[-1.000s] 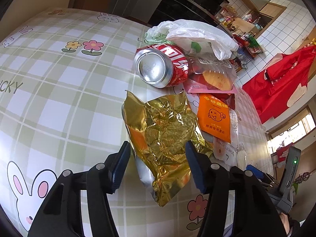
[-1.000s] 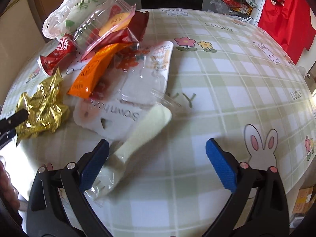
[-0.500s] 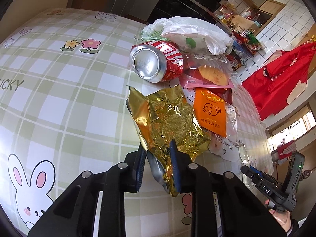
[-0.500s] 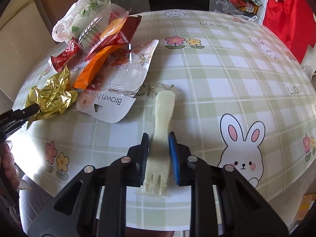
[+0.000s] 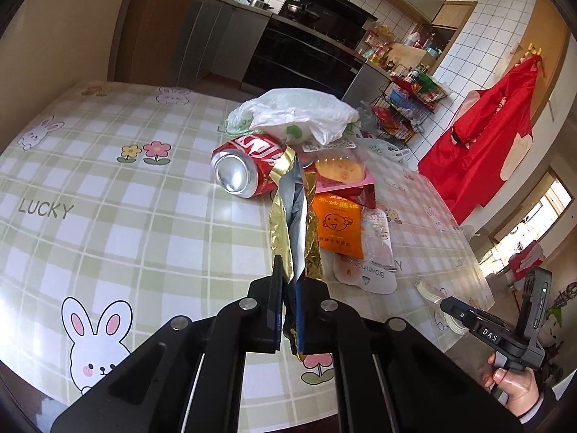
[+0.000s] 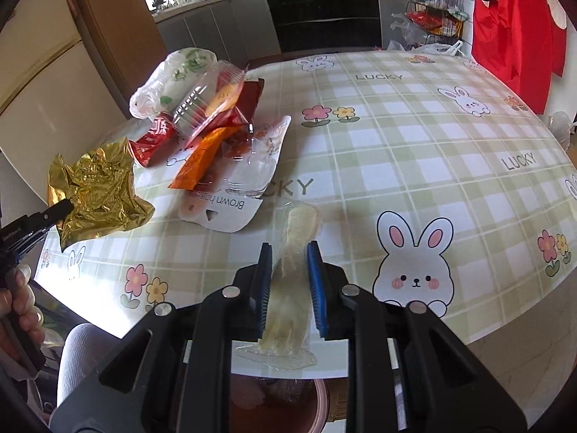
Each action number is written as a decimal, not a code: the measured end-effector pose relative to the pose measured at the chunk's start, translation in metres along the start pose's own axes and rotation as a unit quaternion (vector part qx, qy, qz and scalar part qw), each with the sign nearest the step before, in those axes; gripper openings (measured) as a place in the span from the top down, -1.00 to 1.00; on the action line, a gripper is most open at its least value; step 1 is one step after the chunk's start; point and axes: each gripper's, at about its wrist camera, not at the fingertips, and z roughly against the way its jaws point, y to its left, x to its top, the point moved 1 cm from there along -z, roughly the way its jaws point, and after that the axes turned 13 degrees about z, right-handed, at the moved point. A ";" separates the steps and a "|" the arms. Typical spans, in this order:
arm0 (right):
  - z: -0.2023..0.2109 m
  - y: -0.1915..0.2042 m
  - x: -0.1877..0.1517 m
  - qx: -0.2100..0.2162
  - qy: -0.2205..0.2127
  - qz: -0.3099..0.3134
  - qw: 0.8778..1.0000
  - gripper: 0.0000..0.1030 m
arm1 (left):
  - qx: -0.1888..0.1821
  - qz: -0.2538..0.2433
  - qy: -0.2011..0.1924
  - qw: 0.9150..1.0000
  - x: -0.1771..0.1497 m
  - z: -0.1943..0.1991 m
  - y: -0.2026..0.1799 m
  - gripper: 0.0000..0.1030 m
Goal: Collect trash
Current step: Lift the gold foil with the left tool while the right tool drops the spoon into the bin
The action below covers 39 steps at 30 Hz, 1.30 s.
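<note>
The right gripper (image 6: pixel 288 281) pinches a wrapped pale plastic fork (image 6: pixel 292 288) between blue pads above a bunny-print checked table (image 6: pixel 414 151), while crumpled gold foil (image 6: pixel 97 191) hangs at left beside piled wrappers (image 6: pixel 216 126).

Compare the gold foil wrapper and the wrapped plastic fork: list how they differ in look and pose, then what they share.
The gold foil wrapper is shiny, crumpled and opaque; the wrapped plastic fork is pale, stiff and sealed in clear film. The wrapper hangs in the left gripper; the fork lies straight in the right gripper. Both are clamped and lifted clear of the table.
</note>
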 end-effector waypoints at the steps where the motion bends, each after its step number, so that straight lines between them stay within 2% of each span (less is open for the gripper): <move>1: 0.002 0.000 -0.001 0.002 -0.003 -0.001 1.000 0.55 | -0.001 -0.004 -0.005 1.000 0.000 0.005 -0.003 0.89; 8: 0.030 0.005 0.001 0.023 -0.037 -0.003 0.999 0.55 | -0.011 -0.029 -0.035 0.999 -0.007 0.041 -0.024 0.89; 16: 0.077 0.029 0.009 0.069 -0.079 0.023 0.994 0.55 | -0.017 -0.026 -0.071 0.997 -0.010 0.087 -0.036 0.89; 20: 0.099 0.055 -0.001 0.098 -0.081 0.063 0.990 0.55 | -0.023 -0.024 -0.082 0.996 -0.016 0.108 -0.042 0.89; 24: 0.117 0.069 -0.014 0.121 -0.084 0.076 0.986 0.55 | -0.026 -0.026 -0.092 0.995 -0.024 0.126 -0.047 0.89; 36: 0.140 0.091 -0.047 0.149 -0.076 0.094 0.981 0.55 | -0.041 -0.019 -0.114 0.992 -0.053 0.169 -0.054 0.89; 39: 0.142 0.092 -0.049 0.151 -0.081 0.093 0.981 0.35 | -0.045 -0.022 -0.111 0.993 -0.057 0.170 -0.056 0.89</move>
